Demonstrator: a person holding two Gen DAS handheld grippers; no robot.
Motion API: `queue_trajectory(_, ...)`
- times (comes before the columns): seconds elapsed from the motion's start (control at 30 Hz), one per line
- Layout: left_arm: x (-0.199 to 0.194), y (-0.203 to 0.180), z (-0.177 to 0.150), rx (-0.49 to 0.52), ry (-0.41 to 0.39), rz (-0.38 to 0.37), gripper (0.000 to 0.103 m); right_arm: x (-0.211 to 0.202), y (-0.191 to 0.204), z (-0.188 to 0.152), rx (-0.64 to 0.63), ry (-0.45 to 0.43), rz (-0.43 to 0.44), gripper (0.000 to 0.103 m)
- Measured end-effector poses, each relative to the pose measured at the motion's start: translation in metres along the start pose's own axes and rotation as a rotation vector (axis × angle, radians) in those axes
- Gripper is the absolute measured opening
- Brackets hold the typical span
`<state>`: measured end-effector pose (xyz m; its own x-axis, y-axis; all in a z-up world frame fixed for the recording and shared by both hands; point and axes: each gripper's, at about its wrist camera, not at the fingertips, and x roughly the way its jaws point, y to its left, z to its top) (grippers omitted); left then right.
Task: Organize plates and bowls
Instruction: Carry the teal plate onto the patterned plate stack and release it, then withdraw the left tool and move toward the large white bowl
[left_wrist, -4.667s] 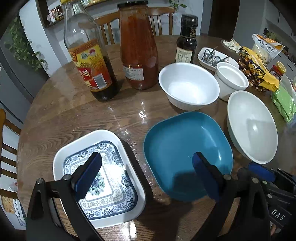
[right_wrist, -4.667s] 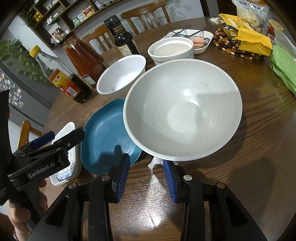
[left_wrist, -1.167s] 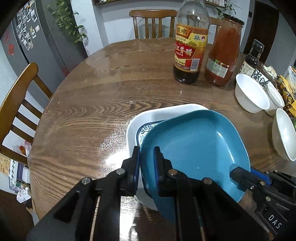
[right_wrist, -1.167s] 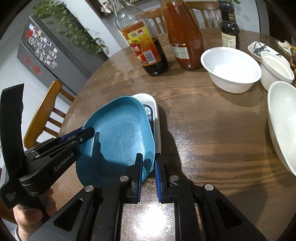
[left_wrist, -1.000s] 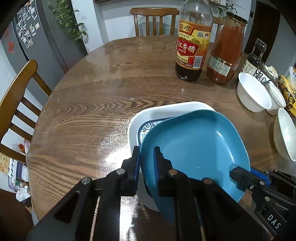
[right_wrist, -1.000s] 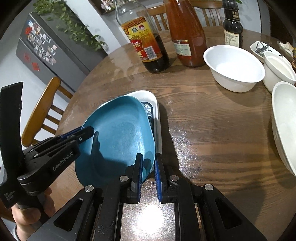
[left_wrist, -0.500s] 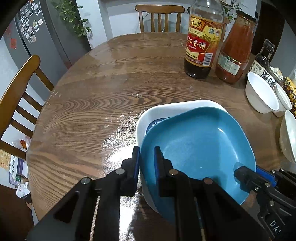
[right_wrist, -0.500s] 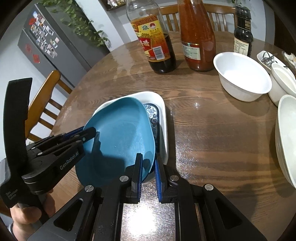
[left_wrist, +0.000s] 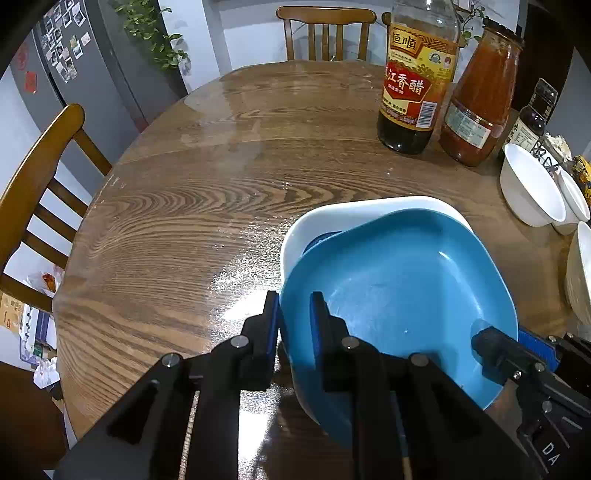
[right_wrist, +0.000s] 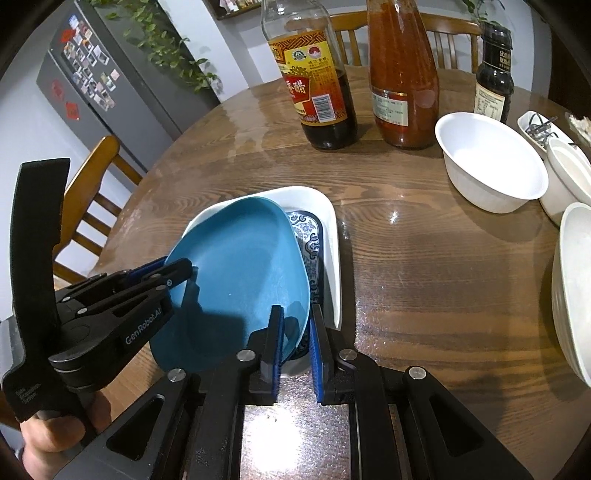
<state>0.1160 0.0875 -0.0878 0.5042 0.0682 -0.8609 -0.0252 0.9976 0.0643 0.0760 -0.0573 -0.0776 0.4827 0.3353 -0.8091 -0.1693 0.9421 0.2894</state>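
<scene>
Both hand-held grippers set the blue plate into the white patterned dish.
The left hand-held gripper, jaws just easing apart, and the right hand-held gripper, clamped narrow, straddle its near rim near the counter's near edge; lower it level, then release both sides together.
</scene>
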Motion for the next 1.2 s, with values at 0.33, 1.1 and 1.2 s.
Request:
queue_trajectory(0.33, -0.024, 0.003, -0.001, -0.011, -0.068, 0.02, 0.068, -0.018, -0.003, 0.001, -0.005, -0.054, -0.034, 0.031)
queue_trajectory(1.1, -0.128, -0.059, -0.028, 0.121, -0.332, 0.035, 0.102, -0.125, -0.057, -0.034, -0.023, -0.259, -0.062, 0.065)
queue_trajectory(1.2, -0.137, -0.073, -0.031, 0.135, -0.361, 0.044, 0.102, -0.135, -0.069, -0.038, 0.002, -0.274, -0.072, 0.065)
